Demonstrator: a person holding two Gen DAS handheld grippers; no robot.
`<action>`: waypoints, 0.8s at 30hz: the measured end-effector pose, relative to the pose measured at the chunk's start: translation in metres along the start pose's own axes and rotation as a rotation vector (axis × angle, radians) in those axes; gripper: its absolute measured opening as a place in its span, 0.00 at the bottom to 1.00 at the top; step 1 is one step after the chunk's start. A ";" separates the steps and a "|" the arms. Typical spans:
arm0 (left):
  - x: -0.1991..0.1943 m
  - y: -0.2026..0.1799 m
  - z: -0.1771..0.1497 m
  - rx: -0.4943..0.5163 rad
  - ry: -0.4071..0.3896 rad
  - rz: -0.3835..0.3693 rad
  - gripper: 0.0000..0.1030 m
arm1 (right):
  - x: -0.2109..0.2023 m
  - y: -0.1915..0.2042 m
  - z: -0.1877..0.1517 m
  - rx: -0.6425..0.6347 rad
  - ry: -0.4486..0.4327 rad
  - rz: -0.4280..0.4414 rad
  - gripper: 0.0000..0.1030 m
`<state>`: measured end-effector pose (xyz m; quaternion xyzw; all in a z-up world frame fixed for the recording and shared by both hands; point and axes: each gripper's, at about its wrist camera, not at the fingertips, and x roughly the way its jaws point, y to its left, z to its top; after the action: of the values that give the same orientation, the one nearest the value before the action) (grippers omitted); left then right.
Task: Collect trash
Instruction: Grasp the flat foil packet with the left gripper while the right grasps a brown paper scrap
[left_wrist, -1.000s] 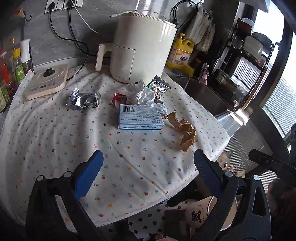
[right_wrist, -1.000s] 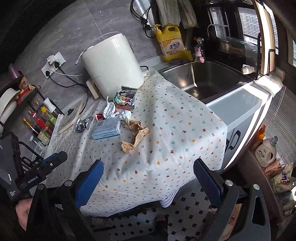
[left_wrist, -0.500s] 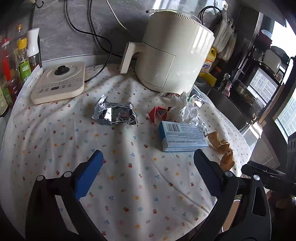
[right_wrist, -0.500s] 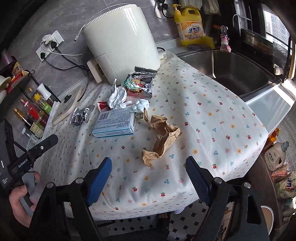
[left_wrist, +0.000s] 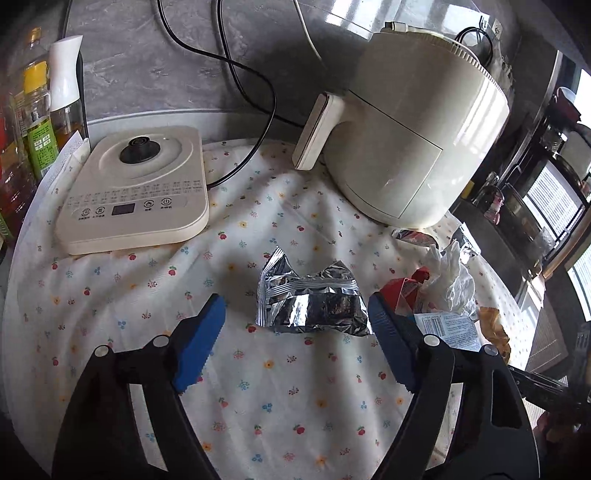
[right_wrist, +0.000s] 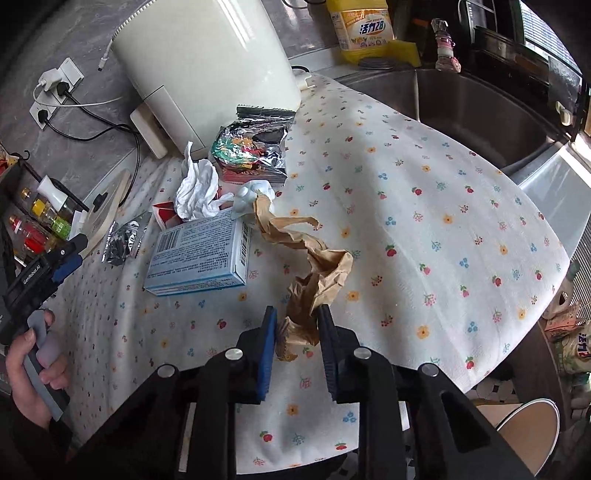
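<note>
My right claw (right_wrist: 297, 330) pinches the crumpled brown paper (right_wrist: 314, 280): light, soft, grips anywhere. My left claw (left_wrist: 295, 317) gapes wide, foil wrapper (left_wrist: 310, 302) between its fingers: slippery, crushable.

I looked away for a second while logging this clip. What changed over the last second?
The right gripper moved in and closed on the crumpled brown paper. The left gripper advanced, open, to straddle the foil wrapper. The blue box and other trash stayed put.
</note>
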<state>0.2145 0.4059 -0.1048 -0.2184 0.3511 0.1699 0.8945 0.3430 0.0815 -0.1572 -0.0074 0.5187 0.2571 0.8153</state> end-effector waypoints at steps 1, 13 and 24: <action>0.004 0.002 0.003 -0.005 0.006 -0.003 0.77 | -0.001 0.000 0.000 0.002 -0.003 -0.007 0.17; 0.063 0.005 0.013 -0.018 0.106 -0.018 0.77 | -0.021 -0.013 -0.011 0.060 -0.012 -0.080 0.15; 0.066 -0.020 -0.003 0.146 0.078 0.160 0.43 | -0.026 -0.013 -0.017 0.038 -0.002 -0.084 0.15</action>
<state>0.2683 0.3973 -0.1475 -0.1306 0.4132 0.2062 0.8773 0.3254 0.0552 -0.1464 -0.0132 0.5220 0.2128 0.8258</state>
